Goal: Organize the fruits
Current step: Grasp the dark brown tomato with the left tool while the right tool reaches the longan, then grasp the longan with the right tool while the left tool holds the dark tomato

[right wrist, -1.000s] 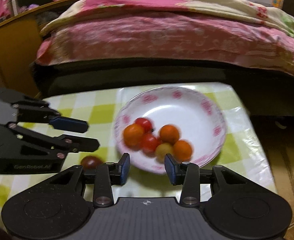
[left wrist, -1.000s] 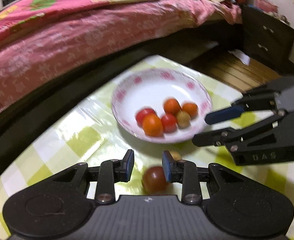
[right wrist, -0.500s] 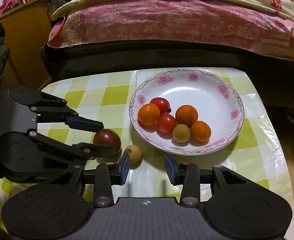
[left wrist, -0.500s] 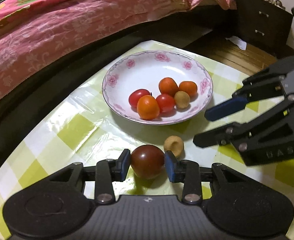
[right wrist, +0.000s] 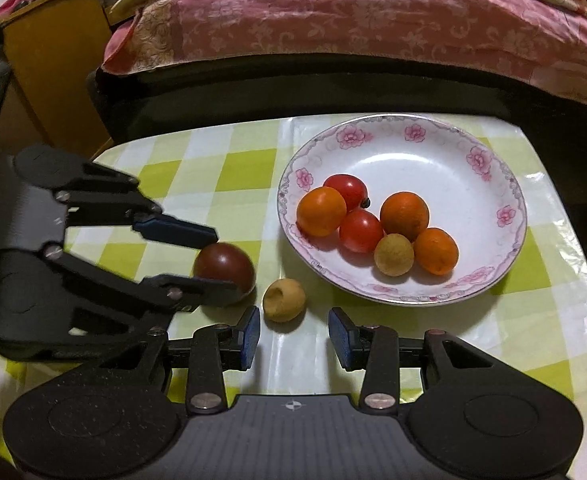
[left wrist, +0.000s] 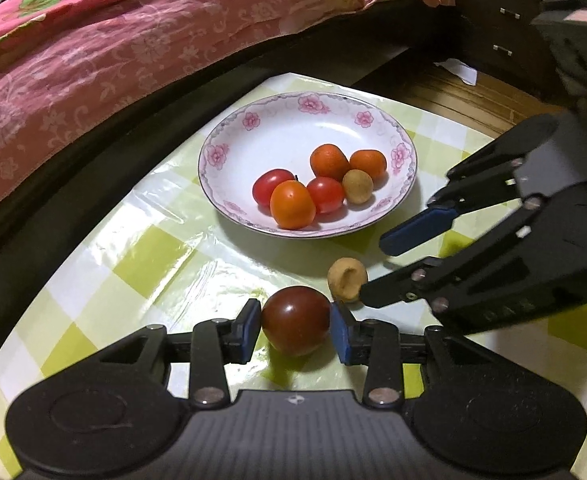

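Observation:
A dark red tomato point(left wrist: 295, 320) sits on the checked tablecloth between the pads of my left gripper point(left wrist: 295, 330), which touch its sides. It also shows in the right wrist view point(right wrist: 224, 267). A tan longan point(left wrist: 347, 279) lies just right of it, also in the right wrist view point(right wrist: 284, 300). My right gripper point(right wrist: 294, 336) is open and empty, just in front of the longan. A white floral plate point(left wrist: 229, 160) holds several tomatoes, oranges and a longan; it also shows in the right wrist view point(right wrist: 509, 184).
A bed with a pink quilt point(left wrist: 113, 52) runs along the far side of the table. A dark drawer cabinet point(left wrist: 497, 40) stands at the far right. A yellow wooden cabinet point(right wrist: 49, 68) stands at the far left. The table edge point(left wrist: 93, 208) is near the plate.
My left gripper moved forward around the dark red tomato and closed onto it. My right gripper came lower and nearer the longan. The plate's fruits have not moved.

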`<state>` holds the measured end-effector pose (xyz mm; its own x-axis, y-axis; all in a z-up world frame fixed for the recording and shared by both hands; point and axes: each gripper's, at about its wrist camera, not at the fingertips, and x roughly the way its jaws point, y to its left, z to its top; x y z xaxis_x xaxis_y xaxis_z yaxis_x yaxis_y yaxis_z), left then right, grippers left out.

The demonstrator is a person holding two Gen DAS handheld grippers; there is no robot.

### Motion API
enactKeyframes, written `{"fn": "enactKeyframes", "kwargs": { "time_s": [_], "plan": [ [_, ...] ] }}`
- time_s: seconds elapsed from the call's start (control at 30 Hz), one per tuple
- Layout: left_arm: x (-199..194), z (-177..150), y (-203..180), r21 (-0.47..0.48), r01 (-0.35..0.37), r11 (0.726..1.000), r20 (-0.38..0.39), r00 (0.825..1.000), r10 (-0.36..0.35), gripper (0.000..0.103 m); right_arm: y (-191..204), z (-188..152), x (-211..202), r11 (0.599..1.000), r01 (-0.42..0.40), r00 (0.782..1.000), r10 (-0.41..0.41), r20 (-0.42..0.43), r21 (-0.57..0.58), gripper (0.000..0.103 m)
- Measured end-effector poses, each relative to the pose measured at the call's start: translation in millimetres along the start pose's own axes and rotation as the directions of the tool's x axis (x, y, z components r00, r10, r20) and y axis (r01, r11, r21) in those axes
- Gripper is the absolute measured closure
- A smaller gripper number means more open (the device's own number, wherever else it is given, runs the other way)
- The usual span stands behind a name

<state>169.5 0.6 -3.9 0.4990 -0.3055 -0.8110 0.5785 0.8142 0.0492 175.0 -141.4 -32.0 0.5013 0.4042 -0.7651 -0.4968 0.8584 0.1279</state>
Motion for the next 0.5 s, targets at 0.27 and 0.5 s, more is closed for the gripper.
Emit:
{"fn": "enactKeyframes", "kwargs": {
  "time_s": [0.27,0.5],
  "plan": [
    [-2.3,-5.7,4.1,-0.001,0.026,1.0,-0.015,1.0,-0.026,0.056,7.0,2.4,19.0,1.0,-0.014,1.0,0.014,-0.005,-0.004,0.066],
    [0.8,-10.2,0.6,0.016,0.047,0.999,-0.04,0.998,-0.046,0.052,17.7,4.9,24.7,0.995,0.052,0.999,-0.051,0.006,-0.081,0.08]
  ]
}}
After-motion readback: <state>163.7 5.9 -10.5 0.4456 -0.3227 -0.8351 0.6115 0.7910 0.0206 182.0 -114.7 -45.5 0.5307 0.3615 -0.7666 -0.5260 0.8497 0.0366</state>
